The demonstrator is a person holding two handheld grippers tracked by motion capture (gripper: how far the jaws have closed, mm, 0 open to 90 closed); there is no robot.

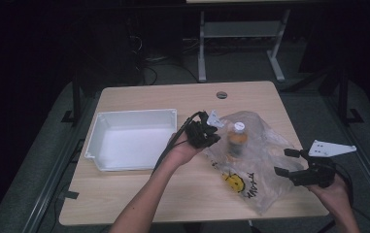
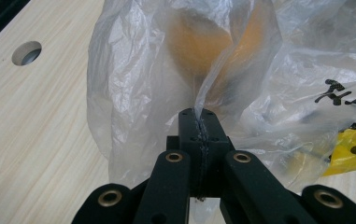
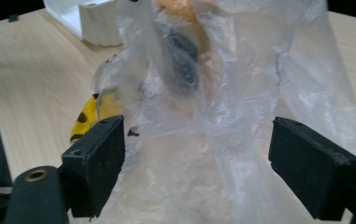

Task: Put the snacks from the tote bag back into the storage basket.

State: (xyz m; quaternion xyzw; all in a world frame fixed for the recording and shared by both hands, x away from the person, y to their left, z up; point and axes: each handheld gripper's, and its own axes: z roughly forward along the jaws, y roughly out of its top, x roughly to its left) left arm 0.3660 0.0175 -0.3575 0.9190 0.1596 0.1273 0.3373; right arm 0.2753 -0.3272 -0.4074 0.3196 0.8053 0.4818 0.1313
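Note:
A clear plastic bag (image 1: pixel 262 160) with a yellow smiley print lies on the right half of the wooden table (image 1: pixel 173 97). Inside it stands a bottle of orange liquid (image 1: pixel 237 139) with a white cap. My left gripper (image 1: pixel 213 135) is shut on a pinched fold of the bag (image 2: pixel 119 93) at its left edge, the orange bottle (image 2: pixel 203 42) just beyond the film. My right gripper (image 1: pixel 288 162) is open at the bag's right side, its fingers (image 3: pixel 96 163) spread with bag film (image 3: pixel 203 154) lying between them.
An empty white bin (image 1: pixel 134 138) sits on the left half of the table, right beside my left hand. A round cable hole (image 1: pixel 222 94) marks the far edge. White desk legs (image 1: pixel 202 48) stand on the floor beyond.

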